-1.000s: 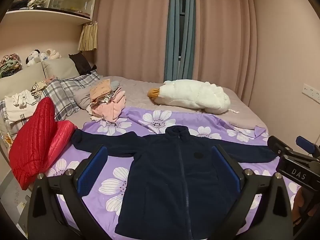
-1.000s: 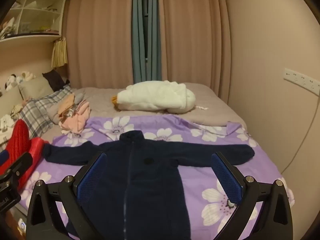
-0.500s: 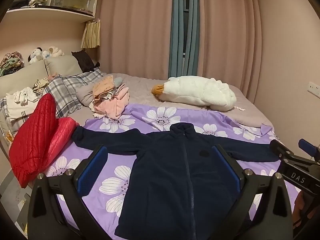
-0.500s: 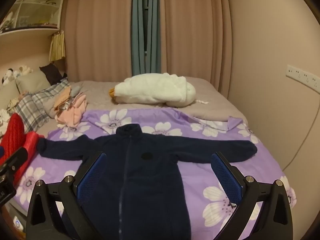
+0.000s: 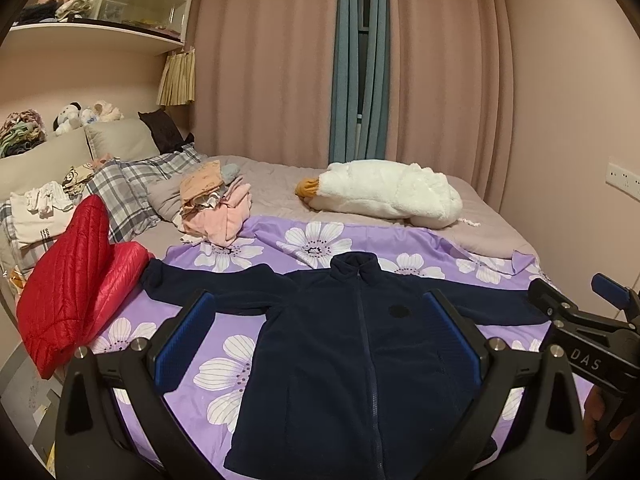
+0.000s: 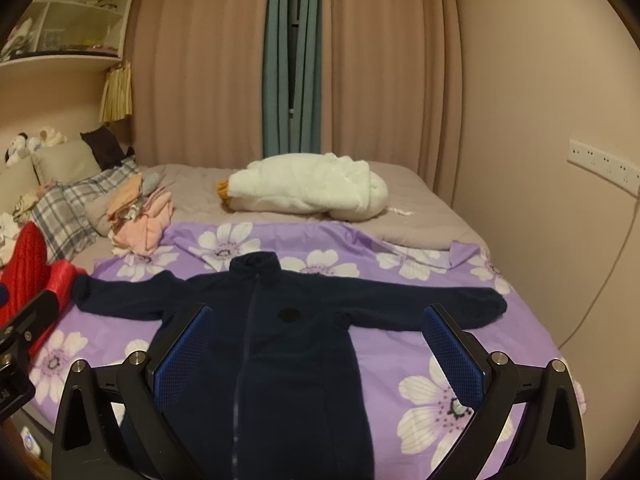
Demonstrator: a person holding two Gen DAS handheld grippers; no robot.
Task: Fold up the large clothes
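Jacket (image 5: 352, 344), navy, lies flat on the purple floral sheet (image 6: 420, 360), collar away and sleeves spread sideways; left gripper (image 5: 320, 340) and right gripper (image 6: 320, 340) hover apart, empty, nearest the hem.

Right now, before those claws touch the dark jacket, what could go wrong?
The navy fleece jacket lies spread on a loose purple flowered sheet; an open right claw might pinch the sheet along with it. The jacket's sleeve end nearly touches the red quilted jacket, which the left claw could snag.
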